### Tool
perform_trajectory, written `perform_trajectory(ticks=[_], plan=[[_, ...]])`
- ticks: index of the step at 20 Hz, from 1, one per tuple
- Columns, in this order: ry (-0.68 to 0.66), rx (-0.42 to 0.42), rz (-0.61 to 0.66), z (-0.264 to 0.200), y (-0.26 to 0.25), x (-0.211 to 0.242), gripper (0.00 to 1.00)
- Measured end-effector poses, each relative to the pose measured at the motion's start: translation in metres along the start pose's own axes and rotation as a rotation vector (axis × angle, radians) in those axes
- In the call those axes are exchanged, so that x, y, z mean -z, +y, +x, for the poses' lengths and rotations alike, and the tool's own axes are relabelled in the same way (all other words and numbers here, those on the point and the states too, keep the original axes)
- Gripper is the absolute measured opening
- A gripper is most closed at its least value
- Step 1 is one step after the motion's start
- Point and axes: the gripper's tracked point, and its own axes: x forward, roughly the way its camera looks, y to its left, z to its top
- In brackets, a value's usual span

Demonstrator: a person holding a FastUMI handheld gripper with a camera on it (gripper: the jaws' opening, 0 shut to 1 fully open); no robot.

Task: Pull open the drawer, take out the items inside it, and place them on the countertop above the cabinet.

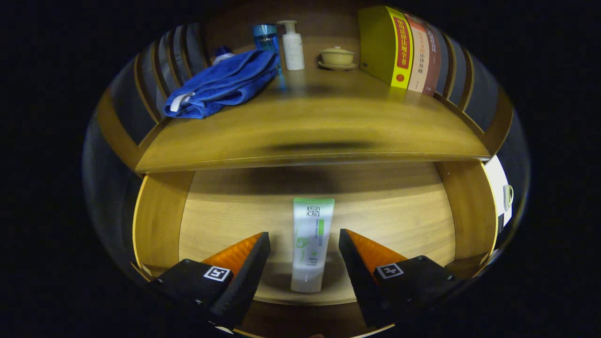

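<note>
My tongs (pixel 304 256) gape around the light, squashy white-and-green plastic tube (pixel 311 241); I'd pinch its firmer middle.

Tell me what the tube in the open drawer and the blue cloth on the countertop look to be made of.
The tube, lying between the open jaws of the gripper, looks like soft plastic: smooth white body, flat crimped end, faint sheen. The blue cloth looks like terry towelling: matte, nappy, in soft folds. The drawer floor seems pale, grained wood or veneer.

White-and-green tube (pixel 311 241), blue towel (pixel 223 83), yellow book (pixel 386 44), tan wooden drawer (pixel 159 220).
</note>
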Motion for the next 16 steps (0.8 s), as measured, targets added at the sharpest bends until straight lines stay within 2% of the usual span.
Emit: perform_trajectory(ticks=[5,8,11,12,15,16], plan=[[0.121,-0.019,0.030,0.017,0.005,0.017,0.97],[0.142,-0.010,0.037,0.022,0.007,0.018,0.94],[0.176,-0.001,0.055,0.028,0.004,0.024,0.86],[0.168,0.016,0.048,0.025,0.001,0.020,0.79],[0.153,0.001,0.042,0.018,0.008,0.015,0.61],[0.144,-0.009,0.051,0.015,0.012,0.013,0.58]])
